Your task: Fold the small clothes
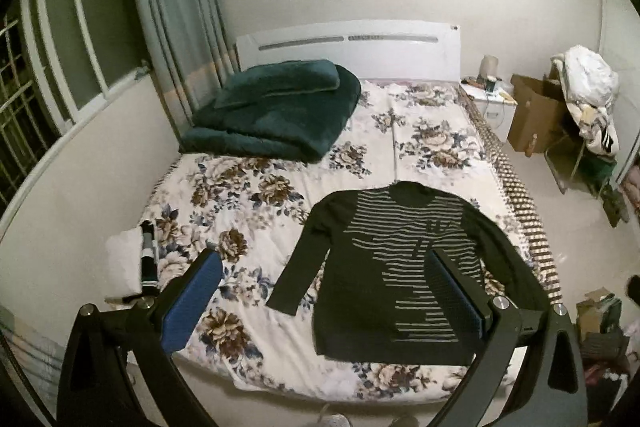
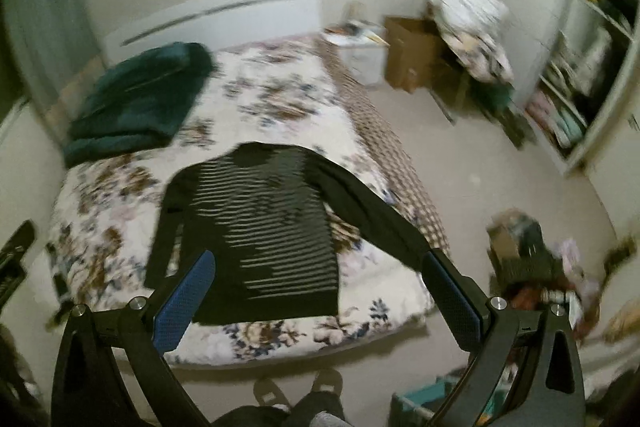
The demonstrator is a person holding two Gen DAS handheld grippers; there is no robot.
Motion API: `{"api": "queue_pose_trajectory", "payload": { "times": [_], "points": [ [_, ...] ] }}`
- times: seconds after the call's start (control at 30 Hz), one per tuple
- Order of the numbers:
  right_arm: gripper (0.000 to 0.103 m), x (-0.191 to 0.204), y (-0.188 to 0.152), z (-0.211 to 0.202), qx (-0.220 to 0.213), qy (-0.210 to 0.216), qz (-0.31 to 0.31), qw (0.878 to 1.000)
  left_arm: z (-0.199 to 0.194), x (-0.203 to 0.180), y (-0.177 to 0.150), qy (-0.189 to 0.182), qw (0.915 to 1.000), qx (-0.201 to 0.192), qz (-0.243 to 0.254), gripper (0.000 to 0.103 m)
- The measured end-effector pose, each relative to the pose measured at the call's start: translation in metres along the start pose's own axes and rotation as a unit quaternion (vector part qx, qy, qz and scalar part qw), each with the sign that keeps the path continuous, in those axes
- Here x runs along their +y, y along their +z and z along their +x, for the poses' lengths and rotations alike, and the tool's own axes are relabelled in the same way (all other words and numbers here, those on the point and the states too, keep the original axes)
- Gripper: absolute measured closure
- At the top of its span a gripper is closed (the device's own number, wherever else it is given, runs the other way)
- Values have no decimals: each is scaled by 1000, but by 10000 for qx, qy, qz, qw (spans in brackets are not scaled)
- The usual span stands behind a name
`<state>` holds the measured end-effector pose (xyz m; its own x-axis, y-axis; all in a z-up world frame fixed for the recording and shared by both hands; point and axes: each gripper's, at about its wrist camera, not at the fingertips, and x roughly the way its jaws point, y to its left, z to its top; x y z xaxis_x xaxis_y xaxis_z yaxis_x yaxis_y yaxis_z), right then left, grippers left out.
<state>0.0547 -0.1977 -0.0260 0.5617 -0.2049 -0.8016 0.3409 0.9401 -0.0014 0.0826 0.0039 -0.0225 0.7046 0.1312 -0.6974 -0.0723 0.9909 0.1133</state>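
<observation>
Here striped black sweater [image 1: 404,267] flat on floral bed [image 1: 256,187]; left claw [image 1: 326,295] and right claw [image 2: 318,299] spread wide, empty, above it.

Folded green blanket [image 1: 276,111] on floral bedsheet [image 1: 248,195], cardboard box [image 1: 534,115] beside white nightstand [image 1: 494,105].

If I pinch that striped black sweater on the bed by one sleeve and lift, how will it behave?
The striped black sweater lies flat and thin on the floral bedspread, so it will probably drape limply and feel light. Lifted by one sleeve, the body likely trails and bunches. The knit probably grips the gripper pads rather than slipping.
</observation>
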Motion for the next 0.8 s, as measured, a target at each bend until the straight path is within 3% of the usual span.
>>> {"api": "queue_pose_trajectory", "payload": {
  "times": [0.13, 0.23, 0.37, 0.5, 0.63, 0.8],
  "points": [
    [0, -60, -11, 70, 362, -342, 855, 9951, 70, -9, -9, 55, 9992, 385, 38, 0],
    [0, -121, -28, 137, 718, -565, 1546, 9837, 123, -28, -14, 142, 9971, 740, 77, 0],
    [0, -200, -58, 235, 1226, -812, 2372, 9603, 187, -61, -30, 371, 9925, 1147, 194, 0],
    [0, -272, -93, 343, 1751, -729, 3104, 9315, 253, -102, -46, 567, 9857, 1548, 344, 0],
    [0, -338, -129, 444, 1940, -821, 3728, 9037, 320, -145, -70, 596, 9778, 1914, 612, 0],
    [5, -391, -155, 548, 1964, -929, 4031, 8890, 390, -187, -103, 580, 9720, 2136, 794, 0]
  ]
}}
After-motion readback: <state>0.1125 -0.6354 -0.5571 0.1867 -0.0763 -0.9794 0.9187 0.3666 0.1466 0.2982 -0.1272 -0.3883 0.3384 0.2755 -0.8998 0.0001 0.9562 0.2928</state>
